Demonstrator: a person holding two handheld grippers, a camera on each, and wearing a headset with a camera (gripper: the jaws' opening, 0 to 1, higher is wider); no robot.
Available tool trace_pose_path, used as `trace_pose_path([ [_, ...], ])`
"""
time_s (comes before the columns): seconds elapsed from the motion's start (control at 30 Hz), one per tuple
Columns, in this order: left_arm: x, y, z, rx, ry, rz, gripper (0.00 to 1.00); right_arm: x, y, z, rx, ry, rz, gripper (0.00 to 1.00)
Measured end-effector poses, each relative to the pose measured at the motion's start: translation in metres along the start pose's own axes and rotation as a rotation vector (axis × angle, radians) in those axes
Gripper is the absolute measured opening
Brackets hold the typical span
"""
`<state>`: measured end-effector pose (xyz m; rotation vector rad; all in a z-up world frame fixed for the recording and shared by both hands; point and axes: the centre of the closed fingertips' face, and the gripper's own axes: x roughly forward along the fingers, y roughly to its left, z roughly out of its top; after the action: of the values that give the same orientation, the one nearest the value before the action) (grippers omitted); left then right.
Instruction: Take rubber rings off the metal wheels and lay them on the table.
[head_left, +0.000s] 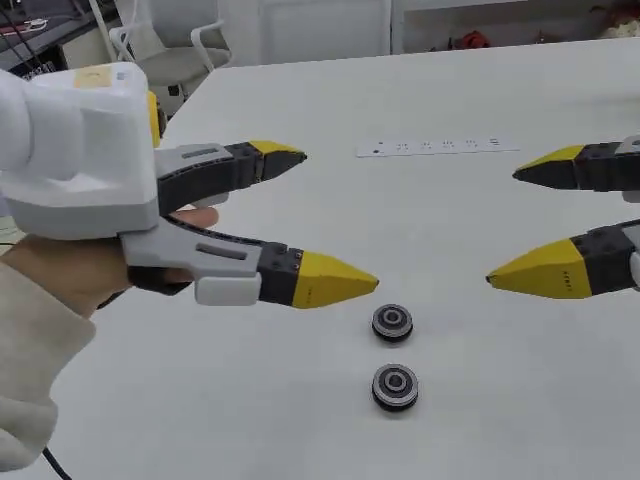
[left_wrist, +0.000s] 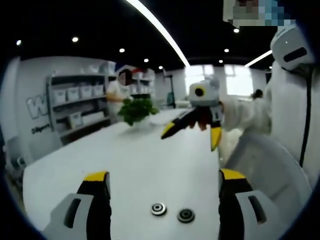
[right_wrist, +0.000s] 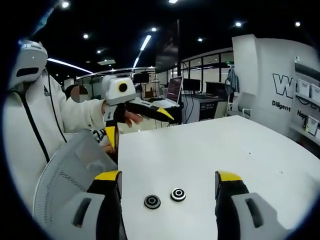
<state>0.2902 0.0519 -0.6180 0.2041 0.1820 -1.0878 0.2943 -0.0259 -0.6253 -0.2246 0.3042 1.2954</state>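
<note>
Two wheels, the far wheel (head_left: 392, 322) and near wheel (head_left: 395, 387), lay flat on the white table (head_left: 250, 420) (rubber rings apparently still on), below and between the left gripper (head_left: 335, 220) and right gripper (head_left: 502, 227), both spread wide; the left's lower tip hung closer.

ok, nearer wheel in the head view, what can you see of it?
The nearer wheel is small and round: a black outer ring, seemingly rubber, still on a silvery metal hub with a dark centre hole. It lies flat on the white table, just apart from the other wheel. Nothing else touches it.
</note>
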Motion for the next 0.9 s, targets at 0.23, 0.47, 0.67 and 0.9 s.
trace_pose_path([
  [0.23, 0.016, -0.004, -0.015, 0.003, 0.013, -0.026, 0.83, 0.023, 0.002, 0.001, -0.008, -0.083, 0.036, 0.61],
  [0.47, 0.029, -0.012, -0.039, -0.022, 0.031, -0.055, 0.76, 0.039, 0.006, -0.018, 0.007, -0.064, 0.063, 0.58],
  [0.67, 0.036, -0.024, -0.054, -0.002, 0.055, -0.087, 0.72, 0.046, 0.014, -0.038, -0.003, -0.03, 0.104, 0.52],
  [0.9, 0.041, -0.032, -0.073, 0.026, 0.076, -0.113, 0.66, 0.053, 0.028, -0.06, 0.007, -0.01, 0.158, 0.43],
])
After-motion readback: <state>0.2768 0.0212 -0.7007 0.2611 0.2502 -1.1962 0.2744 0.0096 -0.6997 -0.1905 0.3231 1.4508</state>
